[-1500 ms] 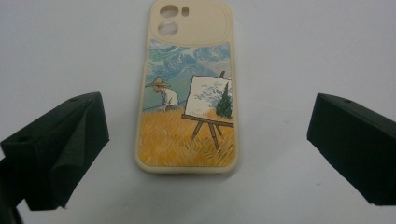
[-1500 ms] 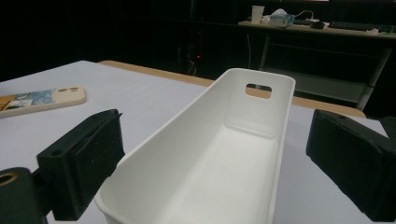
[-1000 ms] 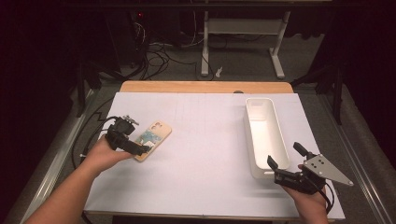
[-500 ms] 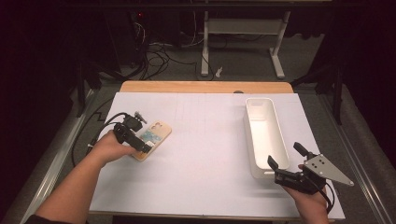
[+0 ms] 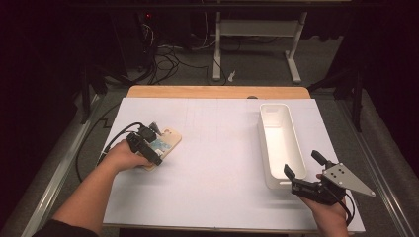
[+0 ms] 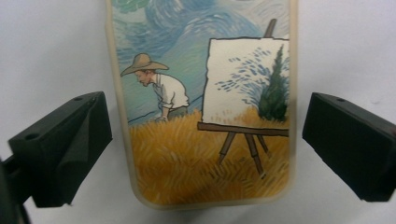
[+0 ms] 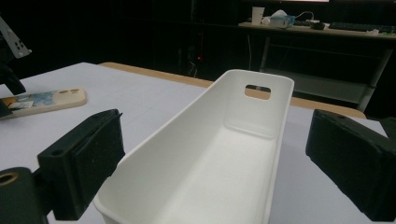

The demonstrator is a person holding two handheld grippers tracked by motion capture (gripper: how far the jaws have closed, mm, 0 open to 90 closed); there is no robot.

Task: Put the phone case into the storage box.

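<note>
Your left gripper (image 5: 148,148) hangs over the phone case (image 6: 201,102) lying flat on the desk (image 5: 217,163), fingers apart either side, not touching. Your right gripper (image 5: 302,165) faces the empty white bin's (image 5: 279,143) near end, fingers spread wide.

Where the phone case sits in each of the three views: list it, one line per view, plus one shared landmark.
High view: phone case lies at the left on the white table cover, under the left gripper.
Left gripper view: phone case is centre frame, between the open jaws.
Right gripper view: phone case lies far left, flat.
Shared landmark: the white table cover.
</note>
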